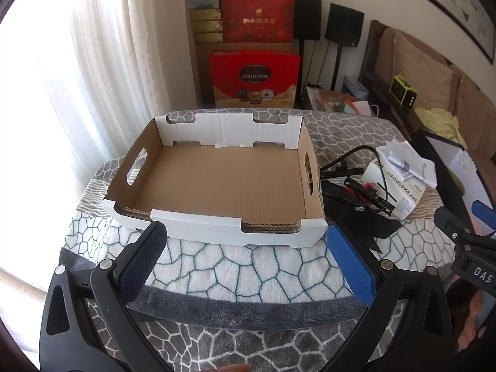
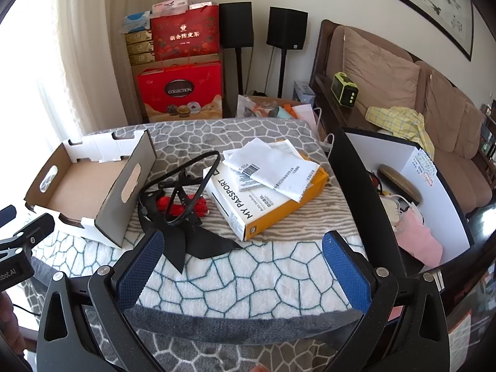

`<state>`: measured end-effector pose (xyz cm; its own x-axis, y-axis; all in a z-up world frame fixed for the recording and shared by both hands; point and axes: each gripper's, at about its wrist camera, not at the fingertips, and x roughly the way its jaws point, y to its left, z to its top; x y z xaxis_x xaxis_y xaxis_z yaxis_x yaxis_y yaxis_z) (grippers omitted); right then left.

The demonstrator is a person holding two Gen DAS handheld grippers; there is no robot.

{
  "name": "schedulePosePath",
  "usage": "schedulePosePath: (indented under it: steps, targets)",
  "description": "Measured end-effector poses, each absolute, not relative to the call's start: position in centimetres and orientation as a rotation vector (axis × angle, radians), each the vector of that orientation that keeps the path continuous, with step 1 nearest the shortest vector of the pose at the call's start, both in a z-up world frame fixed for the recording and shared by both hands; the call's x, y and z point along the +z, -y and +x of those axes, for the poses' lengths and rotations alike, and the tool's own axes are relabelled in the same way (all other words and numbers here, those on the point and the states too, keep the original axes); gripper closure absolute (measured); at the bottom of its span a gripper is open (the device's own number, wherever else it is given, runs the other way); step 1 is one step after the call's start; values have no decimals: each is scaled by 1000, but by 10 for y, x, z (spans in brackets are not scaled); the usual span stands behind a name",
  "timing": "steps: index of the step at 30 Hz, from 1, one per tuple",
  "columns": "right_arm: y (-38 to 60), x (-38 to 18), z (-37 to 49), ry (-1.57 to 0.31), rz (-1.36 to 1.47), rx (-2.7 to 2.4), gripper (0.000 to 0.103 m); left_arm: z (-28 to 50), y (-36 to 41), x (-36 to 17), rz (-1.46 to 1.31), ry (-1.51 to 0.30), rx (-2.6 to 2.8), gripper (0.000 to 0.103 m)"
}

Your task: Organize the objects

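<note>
An empty cardboard tray with white rims sits on the patterned blanket; it also shows in the right wrist view at left. To its right lie a black cable, red cord, a black flat piece, a white and orange "My Passport" box and folded papers. My left gripper is open and empty just before the tray's near rim. My right gripper is open and empty, short of the black piece and the box.
A white-walled bin with a pink item stands at the right. Red gift boxes, speakers on stands and a sofa lie beyond the table. The patterned blanket covers the table.
</note>
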<state>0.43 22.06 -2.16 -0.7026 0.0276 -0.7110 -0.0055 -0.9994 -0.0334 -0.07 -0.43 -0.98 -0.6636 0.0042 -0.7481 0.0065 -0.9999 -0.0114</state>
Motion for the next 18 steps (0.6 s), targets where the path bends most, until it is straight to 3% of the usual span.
schedulePosePath:
  steps: [18]
  targets:
    - [-220, -22, 4, 48, -1201, 2886, 0, 0, 5, -10, 1287, -21, -2863, 0]
